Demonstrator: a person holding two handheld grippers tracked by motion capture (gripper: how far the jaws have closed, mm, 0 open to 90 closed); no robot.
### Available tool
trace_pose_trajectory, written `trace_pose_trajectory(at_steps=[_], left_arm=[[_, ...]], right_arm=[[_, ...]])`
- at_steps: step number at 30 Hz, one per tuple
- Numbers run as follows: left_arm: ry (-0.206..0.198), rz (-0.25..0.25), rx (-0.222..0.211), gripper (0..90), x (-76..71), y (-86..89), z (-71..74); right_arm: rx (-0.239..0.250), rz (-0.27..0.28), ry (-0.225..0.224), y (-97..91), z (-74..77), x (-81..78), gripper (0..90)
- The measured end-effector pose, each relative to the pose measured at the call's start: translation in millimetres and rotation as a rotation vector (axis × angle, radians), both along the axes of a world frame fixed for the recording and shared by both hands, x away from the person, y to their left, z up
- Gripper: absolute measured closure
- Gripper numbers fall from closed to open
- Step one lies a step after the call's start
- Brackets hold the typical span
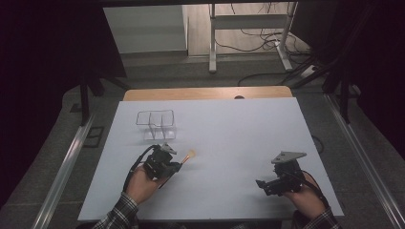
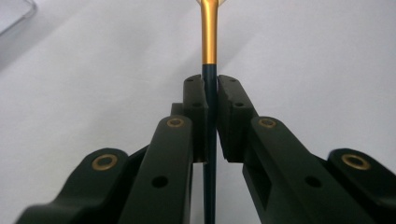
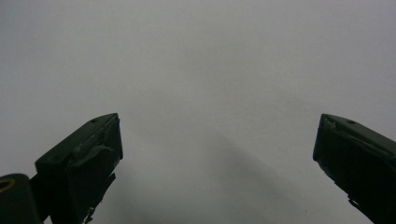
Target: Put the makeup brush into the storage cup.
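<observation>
- The left tongs (image 2: 210,107) are pressed together on a thin stick-like tool (image 2: 209,37): its dark shaft runs straight up between the two pads, and a golden-orange section sticks out past the tips.
- In the high view the left tongs (image 1: 179,164) sit at the near left of the white tabletop (image 1: 239,133), with the tool's orange end (image 1: 189,155) pointing out to the right, low over the surface; whether that end touches the tabletop I cannot tell.
- The top of the tool widens just at the edge of the left gripper view, too cut off to say what shape it ends in.
- The right tongs (image 3: 217,158) are spread wide, with nothing between the two black tips and bare white tabletop behind them.
- In the high view the right tongs (image 1: 260,183) lie low at the near right of the tabletop, pointing left, well apart from the tool and from the left hand.
- A clear plastic organiser (image 1: 156,125) with inner dividers stands on the tabletop just beyond the left tongs, apart from them; a corner of it shows at the upper left of the left gripper view.
- No brand, label or readable writing appears on the tool, the tongs or the organiser.
</observation>
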State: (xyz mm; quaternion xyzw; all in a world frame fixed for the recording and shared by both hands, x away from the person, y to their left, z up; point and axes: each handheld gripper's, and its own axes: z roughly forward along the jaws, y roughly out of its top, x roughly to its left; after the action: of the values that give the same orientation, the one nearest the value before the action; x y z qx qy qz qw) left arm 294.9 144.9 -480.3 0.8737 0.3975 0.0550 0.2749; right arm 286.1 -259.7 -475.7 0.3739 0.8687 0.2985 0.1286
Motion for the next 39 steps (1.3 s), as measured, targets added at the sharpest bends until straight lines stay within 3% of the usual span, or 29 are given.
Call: trace_pose_trajectory(at_steps=[16,27,39], left_arm=[[-0.057,0.039,-0.071,83.6,-4.9,20.1,8.3],[-0.096,0.101,-0.168,83.6,-7.9,39.7,15.1],[-0.128,0.139,-0.183,83.7,-11.3,51.0,18.1]], right_arm=[[0.0,0.0,-0.001,-0.1,0.1,-0.1,1.4],[0.0,0.0,-0.002,0.0,0.1,-0.1,1.4],[-0.002,0.003,-0.005,0.0,0.0,0.0,1.4]])
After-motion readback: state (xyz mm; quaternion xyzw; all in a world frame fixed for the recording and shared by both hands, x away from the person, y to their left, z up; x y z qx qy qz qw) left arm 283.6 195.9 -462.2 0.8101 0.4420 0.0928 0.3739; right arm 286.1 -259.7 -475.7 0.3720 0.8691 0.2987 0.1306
